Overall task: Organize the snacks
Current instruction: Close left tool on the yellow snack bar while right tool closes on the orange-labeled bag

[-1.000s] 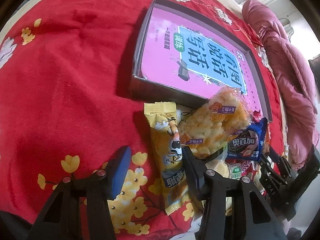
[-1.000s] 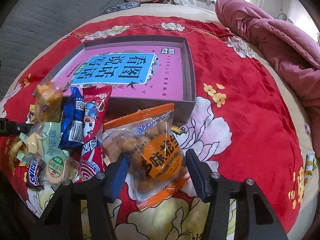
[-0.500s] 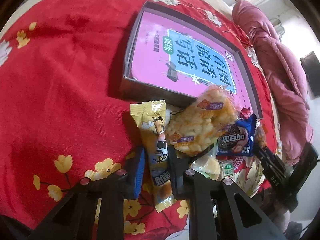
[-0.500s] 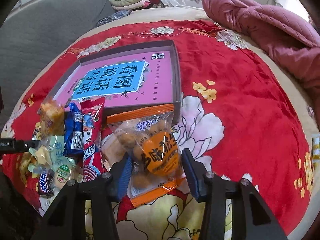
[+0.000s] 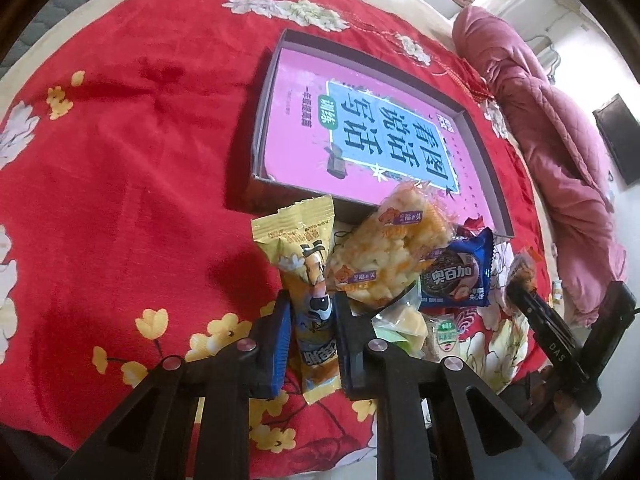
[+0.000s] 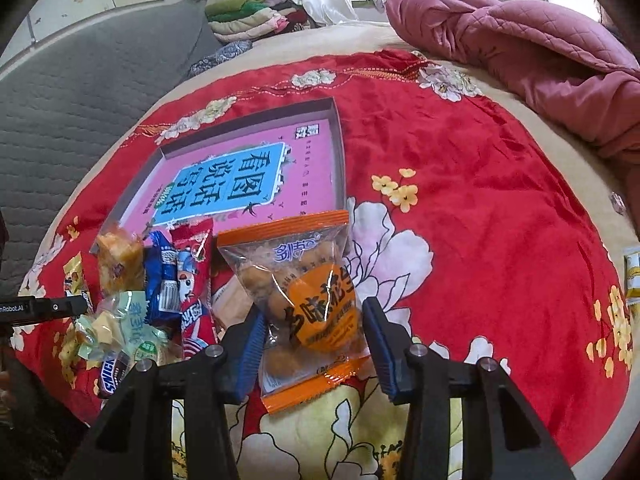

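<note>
At the near edge of the red floral bedspread [image 5: 120,168], the left gripper [image 5: 312,334] is clamped mid-length on a slim yellow foil snack packet [image 5: 308,280]; the right gripper [image 6: 314,338] pinches a clear orange-trimmed peanut bag [image 6: 304,296]. Both look light, crinkly and slippery.

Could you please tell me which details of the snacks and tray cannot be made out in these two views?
- Left wrist view: the yellow packet, its lower part hidden between the left tool fingers.
- Both views: the tray floor is covered by a pink book.
- Right wrist view: pale wafer mostly hidden under the orange-trimmed bag.
</note>
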Action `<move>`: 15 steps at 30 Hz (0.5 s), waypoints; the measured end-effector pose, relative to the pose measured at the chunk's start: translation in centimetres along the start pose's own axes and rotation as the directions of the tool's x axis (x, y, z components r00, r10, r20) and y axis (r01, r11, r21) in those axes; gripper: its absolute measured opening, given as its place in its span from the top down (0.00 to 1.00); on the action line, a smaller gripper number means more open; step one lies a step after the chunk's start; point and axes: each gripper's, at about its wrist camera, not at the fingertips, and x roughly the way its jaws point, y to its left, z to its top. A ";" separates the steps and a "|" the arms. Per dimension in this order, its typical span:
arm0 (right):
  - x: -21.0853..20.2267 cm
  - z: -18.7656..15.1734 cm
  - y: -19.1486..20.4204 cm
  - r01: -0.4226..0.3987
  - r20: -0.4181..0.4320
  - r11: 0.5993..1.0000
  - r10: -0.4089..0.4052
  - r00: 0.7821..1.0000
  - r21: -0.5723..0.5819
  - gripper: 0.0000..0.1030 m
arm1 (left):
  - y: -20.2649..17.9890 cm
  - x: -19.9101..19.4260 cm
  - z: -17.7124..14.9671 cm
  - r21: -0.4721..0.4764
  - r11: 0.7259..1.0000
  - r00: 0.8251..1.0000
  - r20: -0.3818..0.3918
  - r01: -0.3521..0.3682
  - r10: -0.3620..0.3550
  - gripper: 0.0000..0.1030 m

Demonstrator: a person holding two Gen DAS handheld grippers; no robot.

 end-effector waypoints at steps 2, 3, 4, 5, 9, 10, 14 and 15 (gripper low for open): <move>-0.3 0.0 0.0 -0.003 0.012 1.000 0.003 1.000 -0.001 0.54 | -0.2 -0.4 0.1 0.010 1.000 1.000 0.010 0.002 -0.002 0.80; -0.4 0.1 0.1 -0.004 0.017 1.000 0.004 1.000 -0.002 0.54 | -0.3 -0.6 0.1 0.017 1.000 1.000 0.019 -0.002 0.001 0.80; -0.5 0.1 0.1 -0.003 0.022 1.000 0.003 1.000 -0.003 0.54 | -0.4 -0.8 0.1 0.023 1.000 1.000 0.025 -0.004 0.003 0.80; -0.6 0.1 0.1 -0.004 0.027 1.000 0.004 1.000 -0.003 0.54 | -0.6 -1.0 0.1 0.030 1.000 1.000 0.030 -0.004 0.004 0.80; -1.0 0.2 0.0 -0.009 0.042 1.000 0.009 0.999 0.001 0.54 | -1.1 -1.7 0.2 0.054 0.998 0.999 0.051 -0.012 0.010 0.80; -1.0 0.2 0.0 -0.009 0.045 1.000 0.009 0.999 0.002 0.54 | -1.1 -1.8 0.2 0.054 0.998 0.999 0.053 -0.014 0.011 0.80; -1.4 0.2 -0.1 -0.018 0.059 1.000 0.018 0.998 0.007 0.54 | -1.2 -2.1 0.3 0.054 0.998 0.998 0.063 -0.017 0.013 0.80; -1.4 0.2 -0.1 -0.020 0.061 1.000 0.020 0.998 0.006 0.54 | -1.2 -2.1 0.3 0.056 0.998 0.998 0.064 -0.018 0.014 0.80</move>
